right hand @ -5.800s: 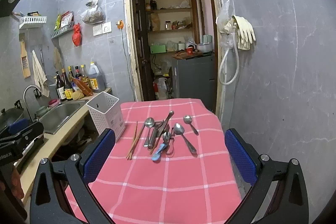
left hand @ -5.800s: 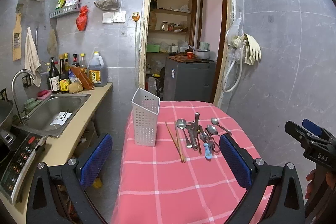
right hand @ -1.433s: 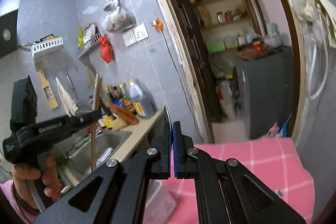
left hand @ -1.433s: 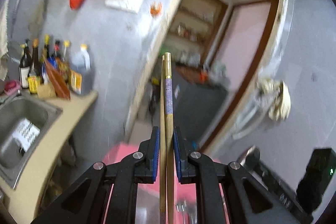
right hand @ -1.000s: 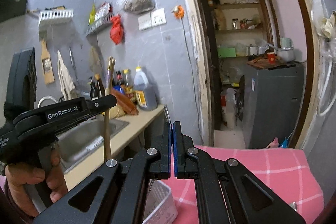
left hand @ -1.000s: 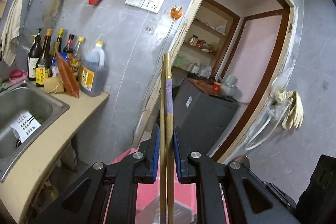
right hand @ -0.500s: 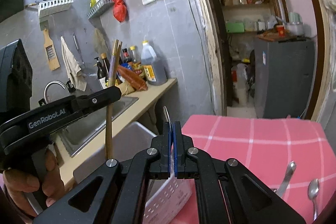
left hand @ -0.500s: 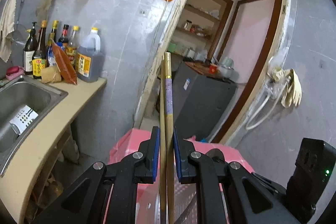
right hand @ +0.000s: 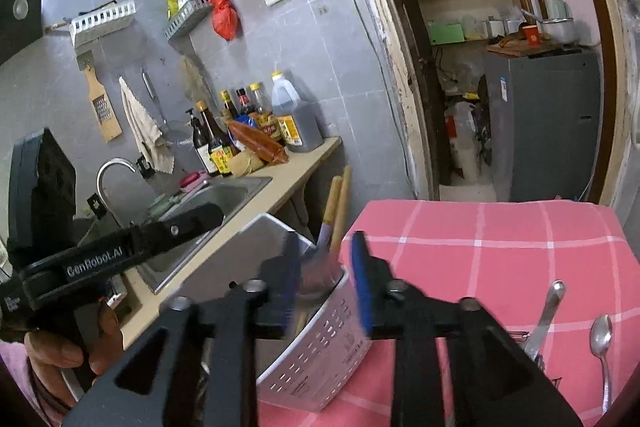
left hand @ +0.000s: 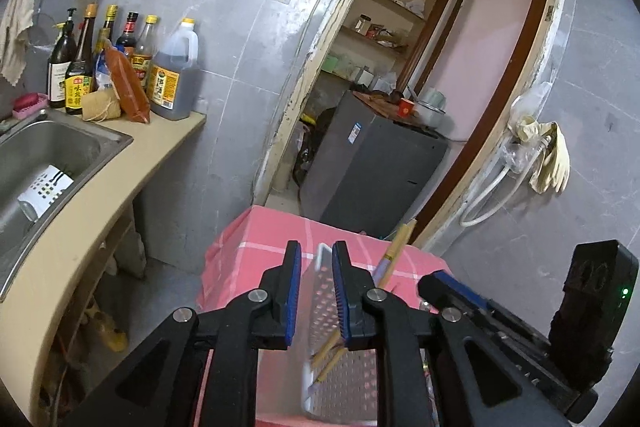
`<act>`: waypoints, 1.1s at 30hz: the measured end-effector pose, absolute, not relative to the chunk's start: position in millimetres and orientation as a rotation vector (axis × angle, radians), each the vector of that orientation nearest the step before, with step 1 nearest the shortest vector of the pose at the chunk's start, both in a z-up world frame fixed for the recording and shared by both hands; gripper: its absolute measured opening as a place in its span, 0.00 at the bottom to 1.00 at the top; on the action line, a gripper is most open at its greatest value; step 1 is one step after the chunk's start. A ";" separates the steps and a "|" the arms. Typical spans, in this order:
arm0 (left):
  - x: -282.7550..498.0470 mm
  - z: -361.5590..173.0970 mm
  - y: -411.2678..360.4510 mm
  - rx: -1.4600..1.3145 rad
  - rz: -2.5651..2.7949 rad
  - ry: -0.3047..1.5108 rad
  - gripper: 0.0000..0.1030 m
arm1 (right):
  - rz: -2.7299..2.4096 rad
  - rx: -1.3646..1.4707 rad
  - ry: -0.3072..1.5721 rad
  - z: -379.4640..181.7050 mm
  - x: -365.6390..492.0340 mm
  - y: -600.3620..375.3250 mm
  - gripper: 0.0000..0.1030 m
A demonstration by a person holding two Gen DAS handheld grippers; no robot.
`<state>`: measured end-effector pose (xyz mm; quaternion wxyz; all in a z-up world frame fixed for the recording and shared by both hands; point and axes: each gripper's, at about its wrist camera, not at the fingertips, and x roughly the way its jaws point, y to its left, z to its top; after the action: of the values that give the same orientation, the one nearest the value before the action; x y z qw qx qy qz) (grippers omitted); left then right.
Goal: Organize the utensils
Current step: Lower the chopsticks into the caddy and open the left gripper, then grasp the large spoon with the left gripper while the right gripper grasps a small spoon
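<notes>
While the left gripper hangs just above the white perforated utensil holder, its jaws are opening with nothing pressed between them; the pair of wooden chopsticks leans inside the holder, tips poking above its rim. The right gripper also has its jaws opening over the same holder, its blue pads blurred and clear of the chopsticks. Only the right wrist view shows the metal spoon and another steel utensil handle lying on the pink checked tabletop, the person's hand on the left tool, and the white lettering "GenRobot.AI" along that tool's arm. Only the left wrist view shows the cream rubber gloves hung on the wall. Labels on the sauce bottles beside the sink are too small to read
</notes>
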<state>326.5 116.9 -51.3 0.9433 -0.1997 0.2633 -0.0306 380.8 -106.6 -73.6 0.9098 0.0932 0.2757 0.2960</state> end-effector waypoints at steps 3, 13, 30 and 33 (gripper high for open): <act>317.5 -45.2 113.7 -0.399 -0.049 0.519 0.23 | 0.583 0.203 0.531 -64.3 370.6 -117.3 0.37; 279.8 -14.4 75.2 -0.292 -0.048 0.388 0.66 | 0.432 0.141 0.354 -16.3 324.0 -167.8 0.85; 230.5 0.5 -17.0 -0.161 -0.121 0.302 1.00 | 0.238 0.109 0.313 12.9 263.6 -269.6 0.99; 229.4 -3.1 -28.7 -0.143 -0.133 0.311 1.00 | 0.208 0.105 0.329 8.0 260.0 -283.9 0.99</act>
<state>229.4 -28.7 -3.1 0.9832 -0.0713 0.1547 -0.0663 260.0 -283.9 8.0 0.9798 0.0521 0.1632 0.1032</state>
